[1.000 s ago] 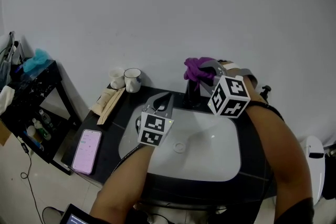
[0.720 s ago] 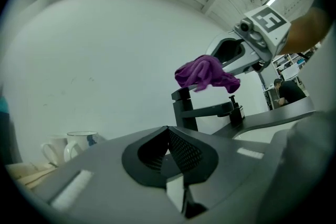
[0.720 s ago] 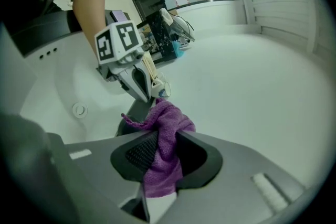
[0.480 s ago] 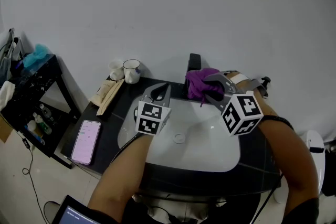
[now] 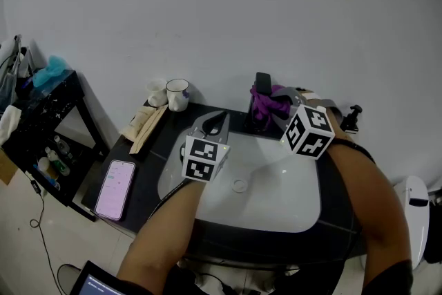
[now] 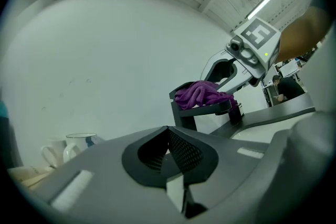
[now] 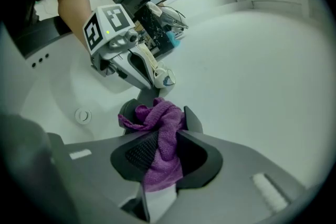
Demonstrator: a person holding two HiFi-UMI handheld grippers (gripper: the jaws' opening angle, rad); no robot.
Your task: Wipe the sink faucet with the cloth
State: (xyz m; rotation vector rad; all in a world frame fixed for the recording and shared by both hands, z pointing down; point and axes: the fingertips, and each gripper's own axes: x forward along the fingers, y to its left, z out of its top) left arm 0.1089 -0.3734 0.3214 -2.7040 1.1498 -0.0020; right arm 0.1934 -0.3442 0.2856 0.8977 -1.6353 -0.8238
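Note:
A black faucet [image 5: 261, 94] stands at the back of the white sink [image 5: 276, 200]. My right gripper [image 5: 275, 108] is shut on a purple cloth [image 5: 269, 102] and presses it against the faucet's upper part. In the right gripper view the cloth [image 7: 163, 136] bunches between the jaws and drapes over the faucet [image 7: 192, 119]. My left gripper [image 5: 221, 117] hovers over the sink's back left rim, shut and holding nothing. The left gripper view shows its jaws [image 6: 168, 152] together, with the cloth [image 6: 202, 94] lying on the faucet spout beyond.
Two mugs [image 5: 177, 94] stand at the counter's back left, beside paper packets [image 5: 143, 126]. A phone [image 5: 115, 189] with a lit screen lies on the left counter. A black shelf [image 5: 41, 128] stands further left. A small pump bottle [image 5: 353, 117] is behind the right arm.
My right gripper dragged the cloth down off the faucet's top toward the basin, then back up against the faucet. The left gripper stayed almost where it was.

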